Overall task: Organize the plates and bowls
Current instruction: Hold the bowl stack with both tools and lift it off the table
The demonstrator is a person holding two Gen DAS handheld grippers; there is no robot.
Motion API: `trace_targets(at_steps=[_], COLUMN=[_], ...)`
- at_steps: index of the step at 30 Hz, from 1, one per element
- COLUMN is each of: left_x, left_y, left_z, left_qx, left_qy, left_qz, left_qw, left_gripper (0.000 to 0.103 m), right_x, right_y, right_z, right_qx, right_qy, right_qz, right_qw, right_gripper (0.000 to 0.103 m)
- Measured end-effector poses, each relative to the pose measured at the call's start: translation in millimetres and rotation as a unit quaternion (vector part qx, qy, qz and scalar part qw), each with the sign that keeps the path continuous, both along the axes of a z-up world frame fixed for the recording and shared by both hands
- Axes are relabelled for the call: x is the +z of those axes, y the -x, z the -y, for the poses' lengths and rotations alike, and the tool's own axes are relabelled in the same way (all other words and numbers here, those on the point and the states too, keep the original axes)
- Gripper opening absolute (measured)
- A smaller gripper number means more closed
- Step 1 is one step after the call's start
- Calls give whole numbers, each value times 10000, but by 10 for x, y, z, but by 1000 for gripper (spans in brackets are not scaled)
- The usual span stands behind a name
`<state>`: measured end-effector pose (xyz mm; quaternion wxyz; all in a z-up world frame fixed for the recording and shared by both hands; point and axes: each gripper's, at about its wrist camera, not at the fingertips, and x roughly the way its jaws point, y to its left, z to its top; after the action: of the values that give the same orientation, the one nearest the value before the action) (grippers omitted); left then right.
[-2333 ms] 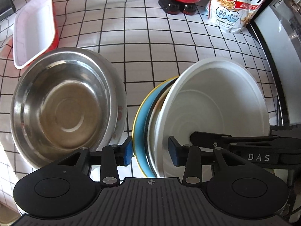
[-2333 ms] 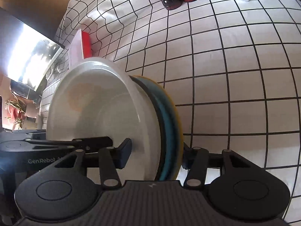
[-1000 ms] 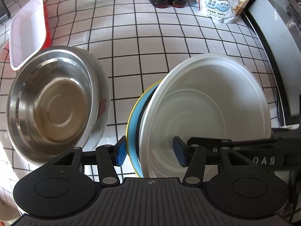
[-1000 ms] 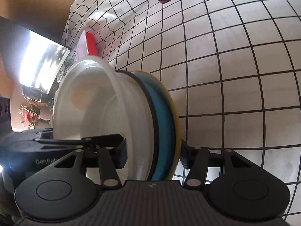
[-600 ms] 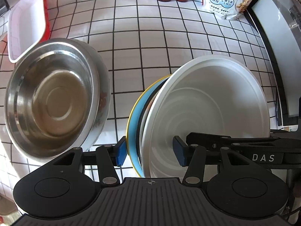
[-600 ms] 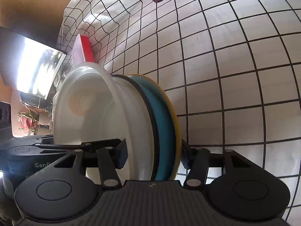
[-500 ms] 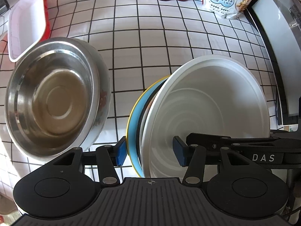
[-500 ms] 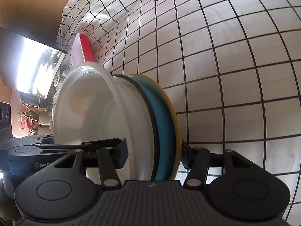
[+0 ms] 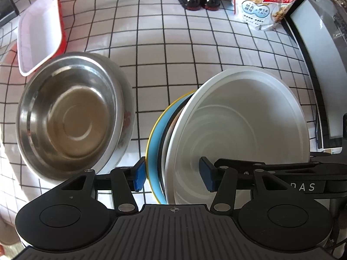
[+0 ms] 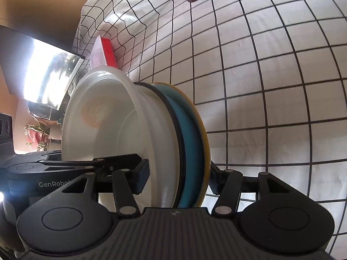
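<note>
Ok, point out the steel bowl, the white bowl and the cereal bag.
steel bowl (image 9: 71,121), left wrist view, inner bottom.
white bowl (image 9: 240,130), left wrist view, inside wall.
cereal bag (image 9: 264,2), left wrist view, printed front.

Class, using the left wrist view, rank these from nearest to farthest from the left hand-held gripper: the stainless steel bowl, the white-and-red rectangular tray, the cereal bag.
1. Stainless steel bowl: just left of the left hand-held gripper.
2. White-and-red rectangular tray: beyond the bowl, far left.
3. Cereal bag: far edge, upper right.
</note>
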<state>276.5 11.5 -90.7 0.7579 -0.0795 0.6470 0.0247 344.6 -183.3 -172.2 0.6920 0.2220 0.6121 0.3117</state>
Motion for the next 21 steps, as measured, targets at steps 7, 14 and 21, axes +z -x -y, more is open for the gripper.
trace_targets(at_steps=[7, 14, 21], left_x=[19, 246, 696], left_y=[9, -47, -67], left_z=[12, -35, -320], left_qx=[-52, -156, -171], left_qy=[-34, 184, 71], left_qz=[-11, 162, 529], left_qw=[10000, 9996, 9984], left_gripper=[55, 55, 54], right_x=[14, 359, 850], right_y=[20, -24, -115], right_z=[-1, -39, -364], right_qx=[-19, -15, 65], right_qy=[-25, 224, 282], right_qz=[-28, 285, 735], right_qw=[10000, 9993, 9969], right_gripper=[56, 56, 57])
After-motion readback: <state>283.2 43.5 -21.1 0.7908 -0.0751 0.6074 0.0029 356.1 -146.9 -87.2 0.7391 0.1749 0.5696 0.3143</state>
